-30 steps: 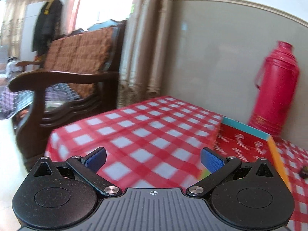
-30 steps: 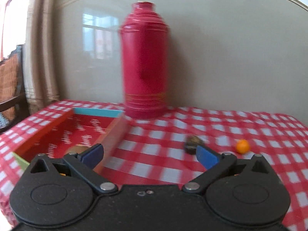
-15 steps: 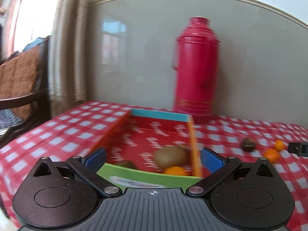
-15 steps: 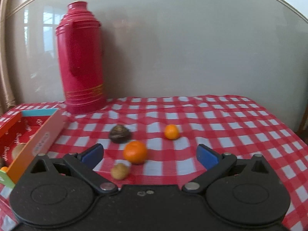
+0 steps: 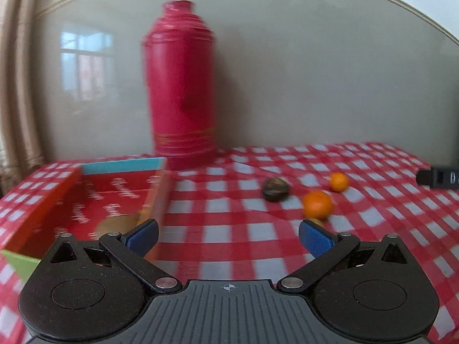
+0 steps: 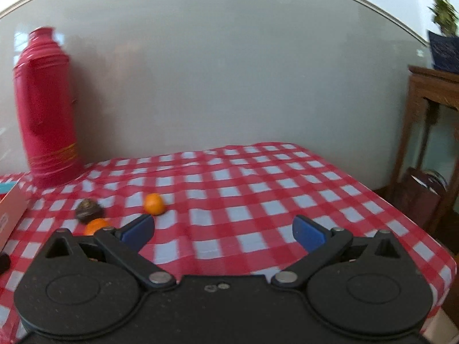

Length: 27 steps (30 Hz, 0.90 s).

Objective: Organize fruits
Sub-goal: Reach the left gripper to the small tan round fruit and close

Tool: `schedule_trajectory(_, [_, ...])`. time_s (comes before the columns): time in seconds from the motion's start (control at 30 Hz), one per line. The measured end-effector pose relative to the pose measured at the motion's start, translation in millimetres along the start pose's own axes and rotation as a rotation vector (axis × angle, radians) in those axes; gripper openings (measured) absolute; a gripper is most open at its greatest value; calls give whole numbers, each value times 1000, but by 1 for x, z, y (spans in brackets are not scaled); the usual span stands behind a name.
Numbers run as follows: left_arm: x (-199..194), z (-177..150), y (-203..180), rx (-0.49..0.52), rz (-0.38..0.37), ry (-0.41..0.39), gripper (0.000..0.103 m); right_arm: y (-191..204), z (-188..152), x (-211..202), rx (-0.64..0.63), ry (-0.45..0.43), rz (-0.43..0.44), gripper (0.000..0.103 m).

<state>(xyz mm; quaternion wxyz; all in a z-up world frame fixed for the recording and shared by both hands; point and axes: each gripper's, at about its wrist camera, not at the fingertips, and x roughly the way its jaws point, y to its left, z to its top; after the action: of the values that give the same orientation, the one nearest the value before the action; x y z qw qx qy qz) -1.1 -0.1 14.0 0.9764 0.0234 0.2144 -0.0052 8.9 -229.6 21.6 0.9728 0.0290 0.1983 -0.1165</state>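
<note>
My left gripper is open and empty above the checked cloth, just right of a red cardboard box that holds a brown kiwi. Ahead to the right lie a dark brown fruit, a larger orange and a small orange. My right gripper is open and empty; the small orange, dark fruit and larger orange lie to its front left. The larger orange is partly hidden behind the left finger.
A tall red thermos stands against the wall behind the box, also in the right wrist view. The table's right edge drops off beside a wooden cabinet. The other gripper's tip shows at far right.
Both views have swung to the right. The left view went from the chair and table corner to the box and the loose fruits. The right view now shows the table's right end. Both grippers stay open.
</note>
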Motion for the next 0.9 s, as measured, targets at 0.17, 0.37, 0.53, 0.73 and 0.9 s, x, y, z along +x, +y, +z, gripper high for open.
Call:
schedule_trajectory(0.17, [17,5,-31,59,-85,40,103,-18,-2,1,43,5,-5,98])
schedule_trajectory(0.37, [42,10,-54,70,-138,94,102,-28,-2,-1,51,5,-8,98])
schedule_trajectory(0.53, [59,11,-59,35,-149,130,85,-36,-2,-1,71,8,-11,98])
schedule_trajectory(0.73, [75,10,-66,36,-163,161,70,-42,-2,-2,87,6,-16,98])
schedule_trajectory(0.9, [84,8,-69,29,-176,197,51,-45,-2,-2,96,7,-18,98])
